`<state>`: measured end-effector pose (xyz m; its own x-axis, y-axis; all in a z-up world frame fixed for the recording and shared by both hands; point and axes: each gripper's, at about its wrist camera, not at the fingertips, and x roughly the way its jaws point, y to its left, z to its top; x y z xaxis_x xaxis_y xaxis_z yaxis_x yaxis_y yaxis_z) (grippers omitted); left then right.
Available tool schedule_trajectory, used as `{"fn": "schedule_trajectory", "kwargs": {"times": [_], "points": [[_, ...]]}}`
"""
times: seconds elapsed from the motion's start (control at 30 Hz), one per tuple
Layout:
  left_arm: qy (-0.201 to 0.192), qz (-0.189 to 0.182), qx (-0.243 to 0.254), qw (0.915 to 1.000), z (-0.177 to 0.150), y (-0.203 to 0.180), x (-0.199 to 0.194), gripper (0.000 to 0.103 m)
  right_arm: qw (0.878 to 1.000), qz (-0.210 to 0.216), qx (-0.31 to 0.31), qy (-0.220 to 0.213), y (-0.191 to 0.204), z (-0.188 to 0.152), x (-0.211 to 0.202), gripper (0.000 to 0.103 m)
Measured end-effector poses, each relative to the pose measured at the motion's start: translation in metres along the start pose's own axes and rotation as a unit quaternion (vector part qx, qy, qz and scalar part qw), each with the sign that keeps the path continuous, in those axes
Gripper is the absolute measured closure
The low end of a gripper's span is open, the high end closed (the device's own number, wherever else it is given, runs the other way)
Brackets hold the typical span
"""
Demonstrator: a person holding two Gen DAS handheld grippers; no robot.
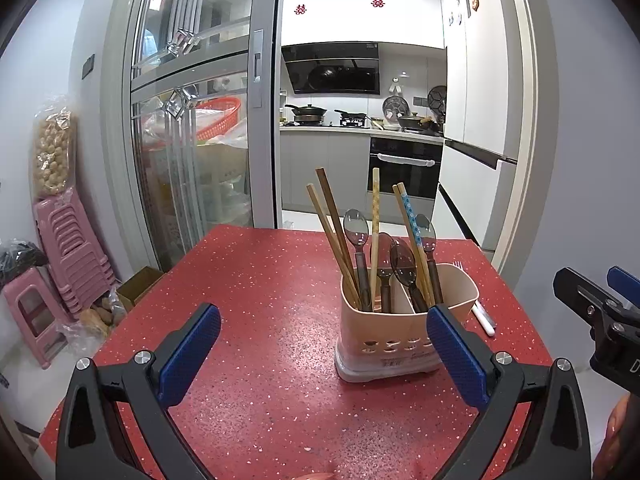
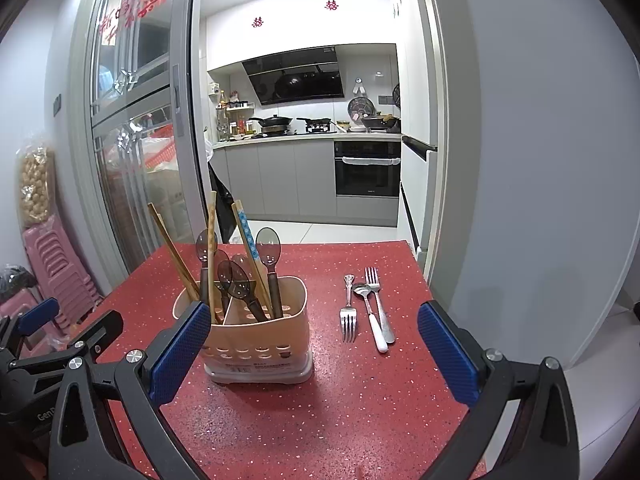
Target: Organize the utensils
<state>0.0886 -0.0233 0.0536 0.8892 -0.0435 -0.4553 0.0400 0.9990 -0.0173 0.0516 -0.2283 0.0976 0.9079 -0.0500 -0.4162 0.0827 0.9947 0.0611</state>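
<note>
A beige utensil holder (image 1: 404,334) (image 2: 260,340) stands on the red speckled table (image 1: 260,300) (image 2: 340,400), holding several chopsticks (image 1: 332,236) (image 2: 172,248) and dark plastic spoons (image 1: 356,228) (image 2: 267,246). To its right lie a short fork (image 2: 348,320), a white-handled spoon (image 2: 372,320) and a longer fork (image 2: 378,304); the left wrist view shows only the white handle (image 1: 484,318) behind the holder. My left gripper (image 1: 324,356) is open and empty, near the holder's front. My right gripper (image 2: 314,354) is open and empty, short of the holder and the loose cutlery.
Pink stacked stools (image 1: 68,248) and bags sit on the floor left of the table. A glass sliding door (image 1: 192,140) and an open doorway to a kitchen (image 2: 320,140) lie beyond the far edge. A white wall (image 2: 540,160) stands to the right.
</note>
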Motion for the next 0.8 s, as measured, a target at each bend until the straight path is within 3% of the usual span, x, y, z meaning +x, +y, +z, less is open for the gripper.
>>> {"fn": "schedule_trajectory", "kwargs": {"times": [0.8], "points": [[0.003,0.003,-0.001,1.0000,-0.0034,-0.0001,-0.0008,0.000,1.000,-0.002,-0.002,0.004,0.0031,-0.0016,0.0010,0.000]]}}
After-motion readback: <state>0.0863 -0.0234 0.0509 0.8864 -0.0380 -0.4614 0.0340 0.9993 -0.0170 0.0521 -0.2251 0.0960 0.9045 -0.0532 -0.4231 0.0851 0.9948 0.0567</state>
